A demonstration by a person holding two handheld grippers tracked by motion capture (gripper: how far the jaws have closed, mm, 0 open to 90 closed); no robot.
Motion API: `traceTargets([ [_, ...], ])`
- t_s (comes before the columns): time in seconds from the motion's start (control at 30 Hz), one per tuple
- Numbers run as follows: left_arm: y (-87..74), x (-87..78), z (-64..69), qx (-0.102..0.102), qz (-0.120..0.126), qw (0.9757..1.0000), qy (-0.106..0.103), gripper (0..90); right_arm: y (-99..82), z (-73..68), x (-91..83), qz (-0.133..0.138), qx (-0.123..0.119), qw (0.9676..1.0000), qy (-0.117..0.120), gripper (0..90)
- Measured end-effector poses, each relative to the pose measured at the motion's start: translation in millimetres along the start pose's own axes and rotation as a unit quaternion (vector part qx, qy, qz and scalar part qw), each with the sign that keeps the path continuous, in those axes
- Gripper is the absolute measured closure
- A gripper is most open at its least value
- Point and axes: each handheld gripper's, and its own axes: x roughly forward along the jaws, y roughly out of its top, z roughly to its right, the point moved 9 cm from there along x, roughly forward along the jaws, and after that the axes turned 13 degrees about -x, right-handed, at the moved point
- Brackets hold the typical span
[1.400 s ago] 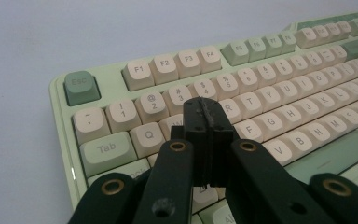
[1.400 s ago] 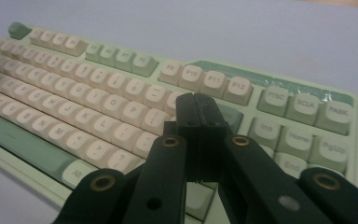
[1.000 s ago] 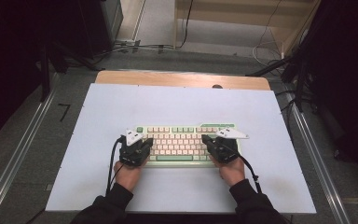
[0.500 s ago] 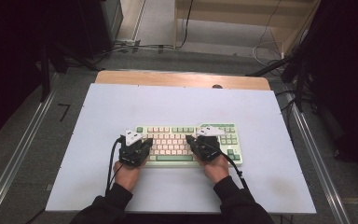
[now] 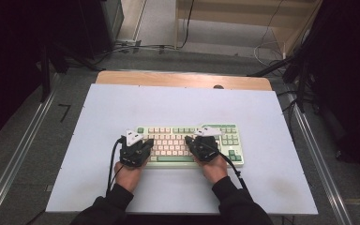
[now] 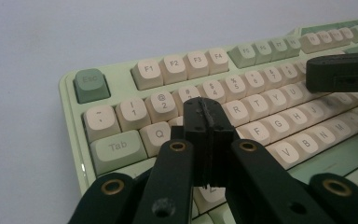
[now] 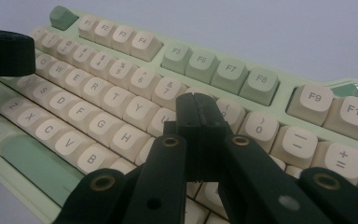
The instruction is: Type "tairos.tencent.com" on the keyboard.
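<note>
High view: white table point(image 5: 122, 108) on grey floor point(image 5: 33, 140), keyboard point(image 5: 229, 140) central.

Lab recording bay — railed table point(image 5: 122, 101), black curtains point(image 5: 9, 56), floor cables point(image 5: 136, 47).
</note>
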Motion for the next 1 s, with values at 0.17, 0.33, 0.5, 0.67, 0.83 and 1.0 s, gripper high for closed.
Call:
traceTargets([
  [0.17, -0.3, 0.3, 0.0, 0.001, -0.001, 1.0, 0.001, 90.0, -0.1, 0.0, 0.3, 0.0, 0.001, 1.0, 0.002, 87.3],
  [0.33, -0.5, 0.8, 0.1, -0.001, -0.002, 1.0, 0.001, 90.0, -2.0, -0.7, 2.3, -0.007, -0.002, 1.0, 0.002, 87.4],
  [0.5, -0.6, 1.7, 0.7, -0.002, -0.001, 1.0, 0.0, 90.0, -0.1, -1.1, -0.3, 0.0, 0.002, 1.0, 0.005, 87.4],
  [0.67, -0.3, 2.5, 1.7, -0.002, -0.002, 1.0, 0.002, 90.0, 3.4, 0.9, -6.5, 0.009, 0.004, 0.9999, 0.005, 87.3],
  [0.83, 0.5, 3.4, 3.5, -0.005, -0.003, 1.0, -0.002, 90.0, 5.1, 3.0, -10.0, 0.014, 0.006, 0.9999, 0.005, 87.3],
  [1.0, 3.2, 6.3, 7.0, -0.008, -0.004, 0.9999, -0.005, 90.0, 5.6, 1.0, -10.5, 0.017, 0.005, 0.9998, 0.009, 87.3],
])
